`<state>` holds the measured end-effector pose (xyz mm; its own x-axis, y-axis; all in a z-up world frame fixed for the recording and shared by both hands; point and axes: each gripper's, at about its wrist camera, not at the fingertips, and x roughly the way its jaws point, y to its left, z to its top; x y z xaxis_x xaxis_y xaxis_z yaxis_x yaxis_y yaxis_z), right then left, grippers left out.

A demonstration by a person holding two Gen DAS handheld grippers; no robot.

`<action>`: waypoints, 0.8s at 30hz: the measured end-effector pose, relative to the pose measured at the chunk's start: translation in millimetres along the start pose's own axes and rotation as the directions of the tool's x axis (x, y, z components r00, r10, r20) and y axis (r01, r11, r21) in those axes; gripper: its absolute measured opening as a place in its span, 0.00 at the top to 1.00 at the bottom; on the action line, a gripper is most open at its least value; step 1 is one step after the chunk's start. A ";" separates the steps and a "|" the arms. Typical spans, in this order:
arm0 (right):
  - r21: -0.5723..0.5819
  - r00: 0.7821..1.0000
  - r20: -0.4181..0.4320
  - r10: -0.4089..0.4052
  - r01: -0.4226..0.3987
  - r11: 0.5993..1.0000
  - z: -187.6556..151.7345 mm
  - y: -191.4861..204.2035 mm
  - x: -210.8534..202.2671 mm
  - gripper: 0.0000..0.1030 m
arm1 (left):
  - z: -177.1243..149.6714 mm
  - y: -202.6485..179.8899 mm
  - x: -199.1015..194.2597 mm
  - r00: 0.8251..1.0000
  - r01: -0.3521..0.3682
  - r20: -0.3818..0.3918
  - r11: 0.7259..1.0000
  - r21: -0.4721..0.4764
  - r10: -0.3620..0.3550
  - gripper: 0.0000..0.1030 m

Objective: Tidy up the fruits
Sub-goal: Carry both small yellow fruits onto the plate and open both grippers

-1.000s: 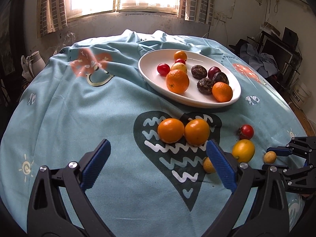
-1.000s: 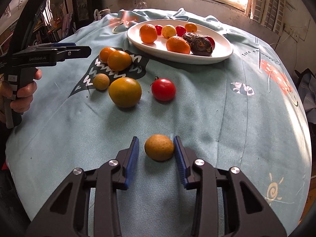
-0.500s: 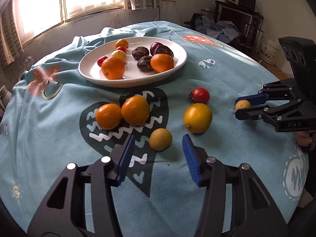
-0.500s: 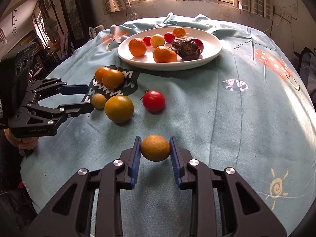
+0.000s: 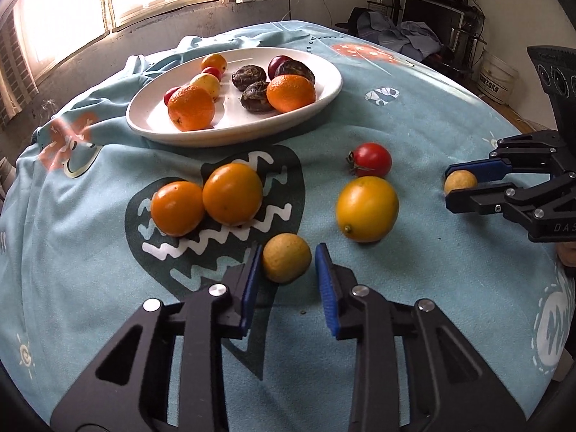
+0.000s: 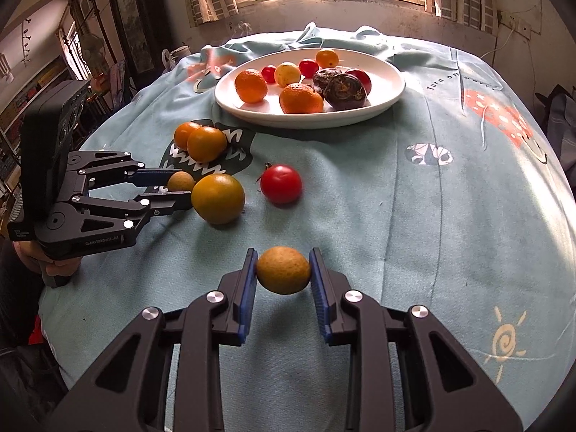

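Note:
A white oval plate (image 5: 324,100) (image 6: 388,100) at the back holds oranges, small tomatoes and dark fruits. On the blue cloth lie two oranges (image 5: 208,201) (image 6: 201,140), a yellow lemon (image 5: 367,208) (image 6: 217,198) and a red tomato (image 5: 370,160) (image 6: 280,183). My left gripper (image 5: 288,264) (image 6: 176,187) straddles a small yellow-brown fruit (image 5: 286,257) (image 6: 181,181); the left pad touches it, the right pad stands apart. My right gripper (image 6: 282,270) (image 5: 459,183) is shut on another small yellow-brown fruit (image 6: 283,270) (image 5: 460,181), held just above the cloth.
The blue printed cloth (image 6: 450,216) covers a round table. Its edge falls away at the right in the left wrist view, with furniture and a white bucket (image 5: 496,75) beyond. A window wall stands behind the plate.
My left gripper moved forward around the small fruit and narrowed its jaws. My right gripper closed on its fruit and lifted it slightly off the cloth.

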<state>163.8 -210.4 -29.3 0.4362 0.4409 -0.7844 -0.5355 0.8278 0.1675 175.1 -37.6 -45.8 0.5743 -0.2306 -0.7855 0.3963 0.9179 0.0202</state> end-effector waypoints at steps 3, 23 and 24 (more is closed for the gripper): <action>0.006 1.000 -0.003 0.000 0.000 1.000 0.2 -1.5 1.5 0.72 | -1.1 -0.3 -2.3 1.000 -0.003 0.004 1.000 -0.001 0.003 0.73; 0.163 0.934 0.358 -0.009 -0.053 0.985 110.1 -16.6 13.5 0.72 | 105.6 58.5 -13.8 0.979 -0.051 0.185 0.981 -0.189 0.086 0.74; 0.174 0.936 0.352 -0.017 -0.048 0.984 115.1 -21.1 19.3 0.72 | 113.5 63.2 -7.5 0.979 -0.057 0.183 0.979 -0.197 0.094 0.74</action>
<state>266.8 -179.4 20.8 0.6718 0.5207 -0.5268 -0.4217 0.8536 0.3058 277.1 -14.5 31.6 0.7305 -0.1990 -0.6533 0.2141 0.9751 -0.0576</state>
